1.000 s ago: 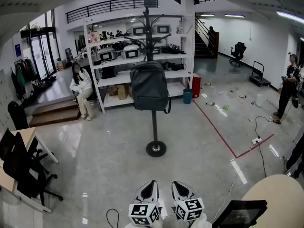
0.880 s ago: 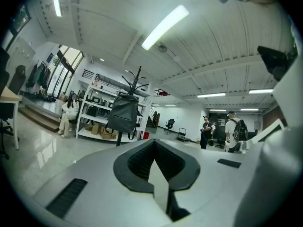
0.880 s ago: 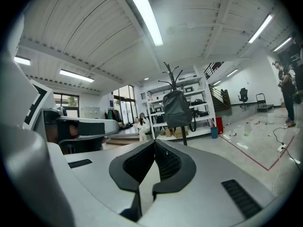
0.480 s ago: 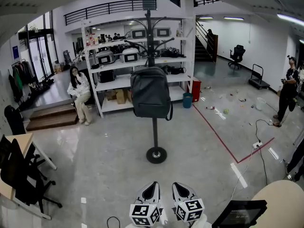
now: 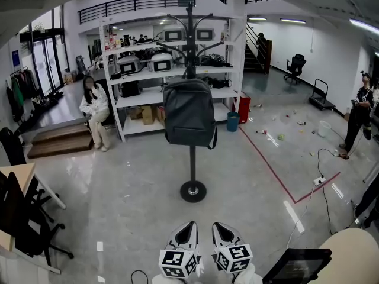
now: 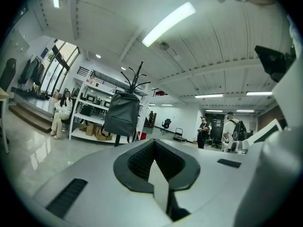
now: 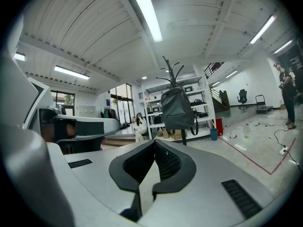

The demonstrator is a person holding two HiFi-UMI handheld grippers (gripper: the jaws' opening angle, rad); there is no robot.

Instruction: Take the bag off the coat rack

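Shows a dark grey bag (image 5: 189, 112) hanging on a black coat rack (image 5: 192, 165) in the middle of a glossy workshop floor (image 5: 130, 188). Hangs upright against the pole, high above the round base, with one strap loop dangling at its right edge. Puts the rack well ahead of both grippers, with nothing touching the bag.

Catches the left gripper (image 5: 190, 225) and the right gripper (image 5: 216, 225) side by side at the bottom edge of the head view, marker cubes nearest the camera, tips aimed toward the rack's base. Finds, in the left gripper view, jaws pressed together at the tips, nothing between the ribbed pads. Finds the same in the right gripper view: jaws closed, empty. Frames the bag just above the closed tips in the right gripper view, and above and to the left of them in the left gripper view.

Sets white shelving (image 5: 177, 70) loaded with equipment behind the rack, a seated person (image 5: 93, 108) to its left and a standing person (image 5: 358, 117) at far right, near litter scattered over the floor. Adds a red line (image 5: 269, 164) on the floor right of the rack, black office chairs (image 5: 23, 212) at a desk on the left, and a pale round table (image 5: 349, 250) with a dark screen (image 5: 296, 266) at lower right.
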